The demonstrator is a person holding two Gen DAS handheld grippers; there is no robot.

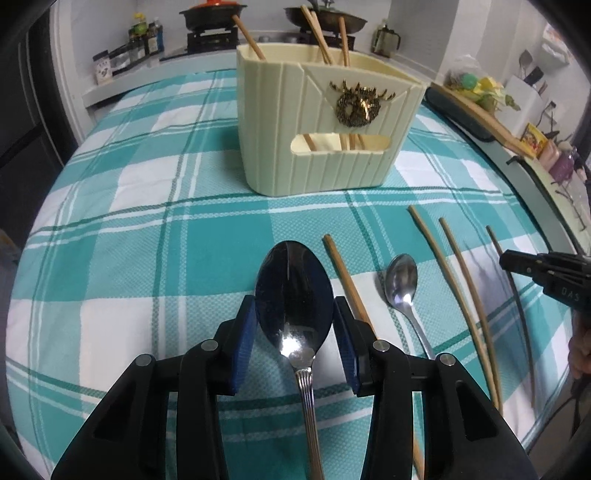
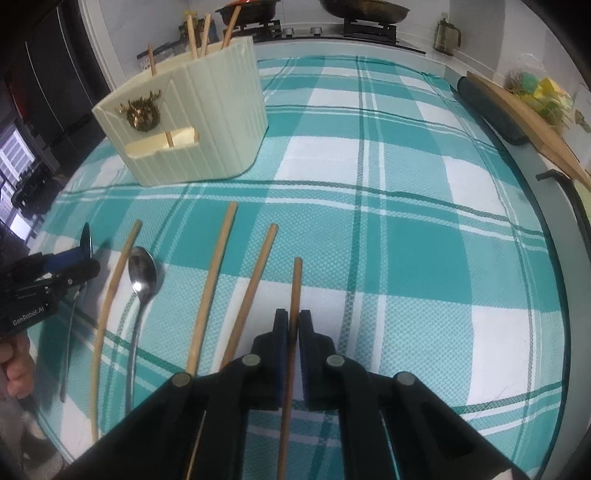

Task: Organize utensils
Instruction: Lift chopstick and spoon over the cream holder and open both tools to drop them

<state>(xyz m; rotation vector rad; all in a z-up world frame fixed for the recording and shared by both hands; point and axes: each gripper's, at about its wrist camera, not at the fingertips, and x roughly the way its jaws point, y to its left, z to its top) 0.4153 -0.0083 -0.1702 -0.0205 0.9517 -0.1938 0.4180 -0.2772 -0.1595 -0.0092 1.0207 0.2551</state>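
A cream utensil holder [image 1: 325,125] stands on the checked cloth and holds several chopsticks; it also shows in the right wrist view [image 2: 192,122]. My left gripper [image 1: 295,314] has its blue pads on either side of a large steel spoon [image 1: 293,295], touching its bowl edges. A small spoon [image 1: 402,284] and loose chopsticks [image 1: 458,288] lie to its right. My right gripper [image 2: 293,328] is shut on a wooden chopstick [image 2: 295,288]. In that view, other chopsticks [image 2: 210,288] and the small spoon [image 2: 142,273] lie to its left.
The table wears a teal and white checked cloth [image 2: 406,221]. A wooden board on a dark tray [image 2: 517,110] lies along the right edge. Woks on a stove [image 1: 212,18] and bottles [image 1: 144,37] stand behind the table.
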